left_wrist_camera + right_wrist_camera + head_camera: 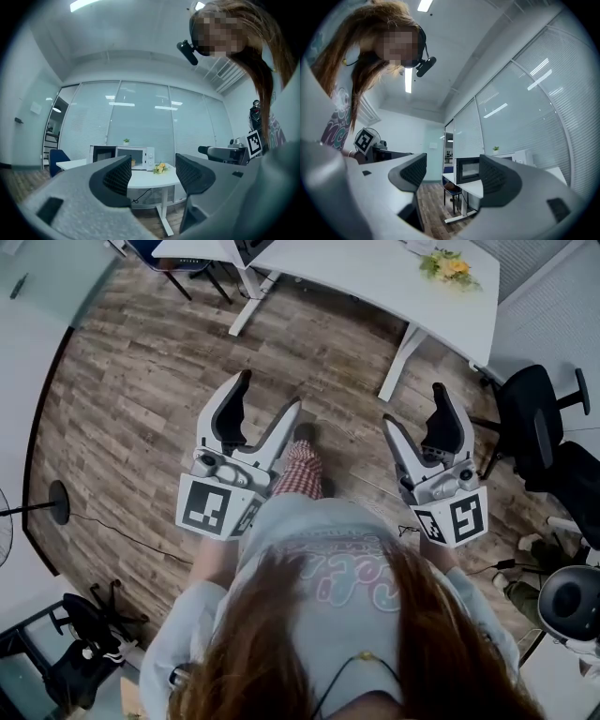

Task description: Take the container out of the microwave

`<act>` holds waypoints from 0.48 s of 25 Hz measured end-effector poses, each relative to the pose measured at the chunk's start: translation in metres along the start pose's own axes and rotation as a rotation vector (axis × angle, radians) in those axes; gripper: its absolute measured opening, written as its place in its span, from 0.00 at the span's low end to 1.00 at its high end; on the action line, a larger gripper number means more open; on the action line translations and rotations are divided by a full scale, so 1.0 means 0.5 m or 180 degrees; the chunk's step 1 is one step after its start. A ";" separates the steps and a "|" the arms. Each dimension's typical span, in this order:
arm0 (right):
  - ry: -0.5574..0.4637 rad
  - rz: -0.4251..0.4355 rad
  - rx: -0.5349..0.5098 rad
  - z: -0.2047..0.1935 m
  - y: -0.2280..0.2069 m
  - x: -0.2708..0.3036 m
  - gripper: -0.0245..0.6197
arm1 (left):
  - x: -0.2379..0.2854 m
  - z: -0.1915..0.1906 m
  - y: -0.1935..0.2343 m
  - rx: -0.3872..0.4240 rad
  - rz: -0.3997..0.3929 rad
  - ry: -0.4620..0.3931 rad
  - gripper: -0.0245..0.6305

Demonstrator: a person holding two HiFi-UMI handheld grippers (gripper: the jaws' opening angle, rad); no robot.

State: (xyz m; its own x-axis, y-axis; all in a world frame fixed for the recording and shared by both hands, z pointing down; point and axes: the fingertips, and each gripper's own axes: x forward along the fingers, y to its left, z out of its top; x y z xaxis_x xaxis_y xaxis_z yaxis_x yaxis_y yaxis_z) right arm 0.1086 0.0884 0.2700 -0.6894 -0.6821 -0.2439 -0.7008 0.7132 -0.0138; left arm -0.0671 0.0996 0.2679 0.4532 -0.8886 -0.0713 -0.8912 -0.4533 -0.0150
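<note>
Our left tool (270, 392) and right tool (413, 406) gape wide, empty. The container (133, 162) sits in the open microwave (143, 154) on the worktop (150, 178), well apart; we should approach squarely first.

White counter (375, 282) carrying yellow flowers (448, 266); black office chair (527, 413) near its right end; wood-plank floor (141, 381).

Office, long white desk on white legs (375, 277), black swivel chairs (530, 418), full-height glass partition walls with blinds (140, 122), grey-brown wood-plank floor (141, 381), ceiling strip light (408, 79), white microwave (140, 157) on the desk, small yellow flower bunch (161, 167) beside it
</note>
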 end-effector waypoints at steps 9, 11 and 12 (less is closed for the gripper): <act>-0.0049 -0.0044 -0.0075 0.001 -0.037 0.033 0.58 | 0.060 0.019 0.029 0.0024 -0.0037 -0.0175 0.46; -0.0045 -0.0061 -0.0090 0.000 -0.049 0.047 0.58 | 0.078 0.015 0.039 0.0023 -0.0068 -0.0167 0.46; -0.0044 -0.0069 -0.0096 -0.001 -0.057 0.054 0.58 | 0.088 0.014 0.045 0.0028 -0.0082 -0.0169 0.46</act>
State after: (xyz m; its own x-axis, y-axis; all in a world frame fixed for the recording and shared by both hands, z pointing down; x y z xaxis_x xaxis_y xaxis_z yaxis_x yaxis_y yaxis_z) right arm 0.1100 0.0494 0.2642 -0.6715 -0.6949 -0.2574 -0.7209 0.6929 0.0099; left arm -0.0671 0.0507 0.2572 0.4746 -0.8715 -0.1235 -0.8795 -0.4752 -0.0264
